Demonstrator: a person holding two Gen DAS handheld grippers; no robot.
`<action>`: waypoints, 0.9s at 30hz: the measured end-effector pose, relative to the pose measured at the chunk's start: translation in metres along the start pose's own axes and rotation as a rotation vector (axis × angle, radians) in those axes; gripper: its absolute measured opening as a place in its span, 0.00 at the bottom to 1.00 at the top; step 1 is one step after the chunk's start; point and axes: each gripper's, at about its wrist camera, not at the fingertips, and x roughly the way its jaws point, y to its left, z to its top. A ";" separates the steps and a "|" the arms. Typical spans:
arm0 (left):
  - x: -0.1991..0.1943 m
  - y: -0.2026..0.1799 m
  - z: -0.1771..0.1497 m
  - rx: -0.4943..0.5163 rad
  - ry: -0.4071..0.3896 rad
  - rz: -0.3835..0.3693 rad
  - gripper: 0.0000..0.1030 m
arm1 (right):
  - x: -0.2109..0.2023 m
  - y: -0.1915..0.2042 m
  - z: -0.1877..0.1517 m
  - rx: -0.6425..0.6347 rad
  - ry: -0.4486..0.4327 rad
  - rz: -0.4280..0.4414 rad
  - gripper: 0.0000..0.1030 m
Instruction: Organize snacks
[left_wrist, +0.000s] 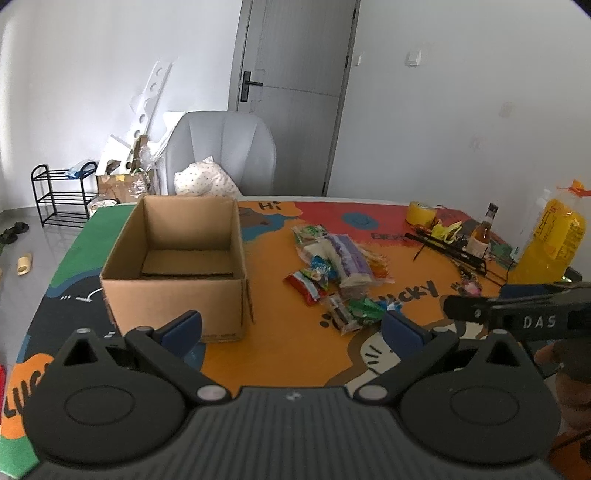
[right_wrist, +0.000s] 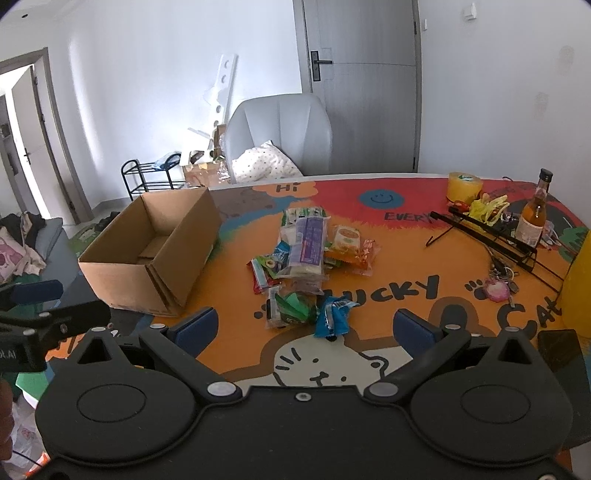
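We see a table covered in a bright cartoon-printed cloth, with a grey chair behind its far edge. On the left side of the table stands an open cardboard box, holding only a flat cardboard insert. To its right, well apart from the box, lies a loose pile of snack packets, the largest a clear pack with a purple label, a blue wrapper nearest us. Our left gripper hovers with jaws wide apart and empty; our right gripper does likewise above the blue wrapper. A glass bottle and a yellow tape roll stand far right.
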 end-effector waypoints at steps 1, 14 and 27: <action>0.002 -0.001 0.001 0.002 -0.004 -0.001 1.00 | 0.000 -0.003 0.000 -0.001 -0.008 0.004 1.00; 0.047 -0.006 0.000 -0.028 0.012 -0.070 1.00 | 0.026 -0.031 -0.005 0.017 0.000 0.042 1.00; 0.094 -0.012 -0.002 -0.079 0.028 -0.130 0.98 | 0.071 -0.060 -0.019 0.109 0.061 0.102 0.75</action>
